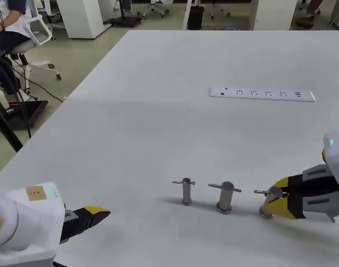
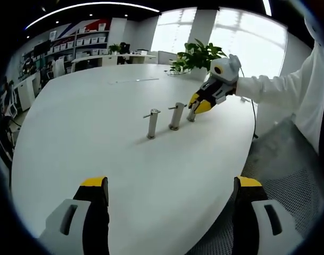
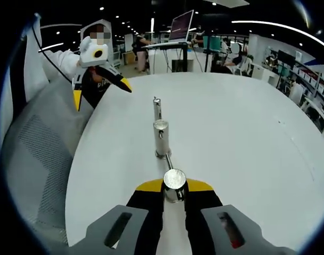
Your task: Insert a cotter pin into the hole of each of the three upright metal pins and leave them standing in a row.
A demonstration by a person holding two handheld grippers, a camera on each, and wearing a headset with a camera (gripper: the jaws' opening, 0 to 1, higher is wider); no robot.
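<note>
Three upright metal pins stand in a row near the table's front: the left pin (image 1: 186, 192), the middle pin (image 1: 225, 198) and the right pin (image 1: 266, 209). A thin cotter pin (image 1: 183, 182) crosses the top of each. My right gripper (image 1: 274, 201) comes in from the right and is shut on the right pin (image 3: 174, 181); in its own view the middle pin (image 3: 160, 137) and the far pin (image 3: 157, 108) line up behind it. My left gripper (image 1: 98, 214) hovers open at the front left, well apart from the row (image 2: 151, 123), nothing between its jaws.
A white power strip (image 1: 262, 94) lies farther back on the white table (image 1: 136, 128). The table's left edge runs diagonally, with chairs and a seated person (image 1: 8, 28) beyond it. A potted plant (image 2: 199, 53) stands past the table in the left gripper view.
</note>
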